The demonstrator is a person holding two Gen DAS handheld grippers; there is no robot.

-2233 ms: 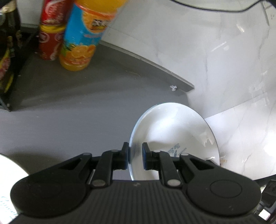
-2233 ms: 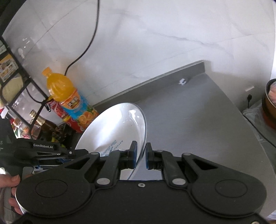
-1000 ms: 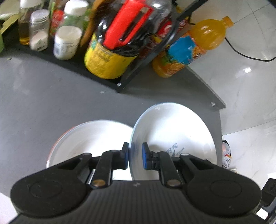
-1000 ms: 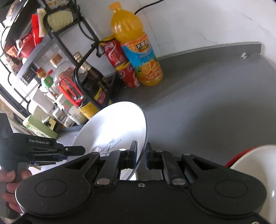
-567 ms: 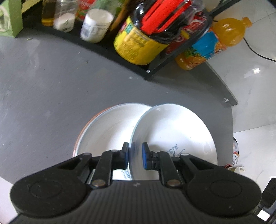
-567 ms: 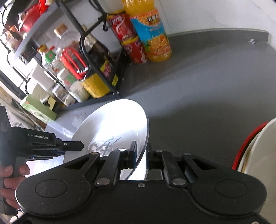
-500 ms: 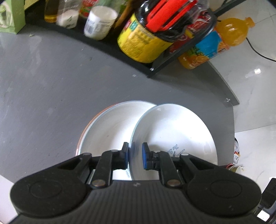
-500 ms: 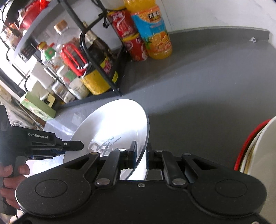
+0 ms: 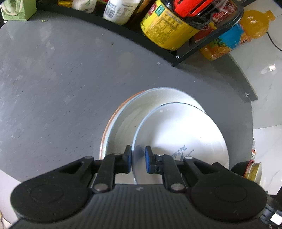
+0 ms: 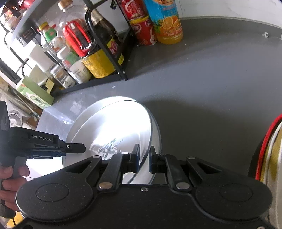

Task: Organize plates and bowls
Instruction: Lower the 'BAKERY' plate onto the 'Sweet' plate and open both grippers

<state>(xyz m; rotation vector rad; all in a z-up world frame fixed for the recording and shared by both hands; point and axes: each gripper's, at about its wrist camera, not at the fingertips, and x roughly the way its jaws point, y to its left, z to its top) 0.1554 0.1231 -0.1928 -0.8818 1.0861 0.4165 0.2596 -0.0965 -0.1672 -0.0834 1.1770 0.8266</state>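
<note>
A white plate [image 9: 179,133] with printed lettering is held between both grippers. My left gripper [image 9: 138,159] is shut on its rim. My right gripper [image 10: 143,158] is shut on the opposite rim of the same plate [image 10: 112,126]. The plate hangs tilted just above a stack of white plates [image 9: 123,119] with an orange-rimmed one at the bottom, on the grey counter [image 9: 52,79]. The left gripper [image 10: 74,148] also shows in the right wrist view, at the plate's far side.
A black wire rack [image 10: 112,58] with bottles and jars stands at the counter's back. An orange juice bottle [image 10: 167,21] and red cans [image 10: 142,26] stand beside it. A red-rimmed bowl [image 10: 267,149] is at the right edge. A green box [image 9: 14,8] sits far left.
Both grippers have carried the plate from the counter's far end toward the rack and lowered it over the stack, which now lies directly beneath it.
</note>
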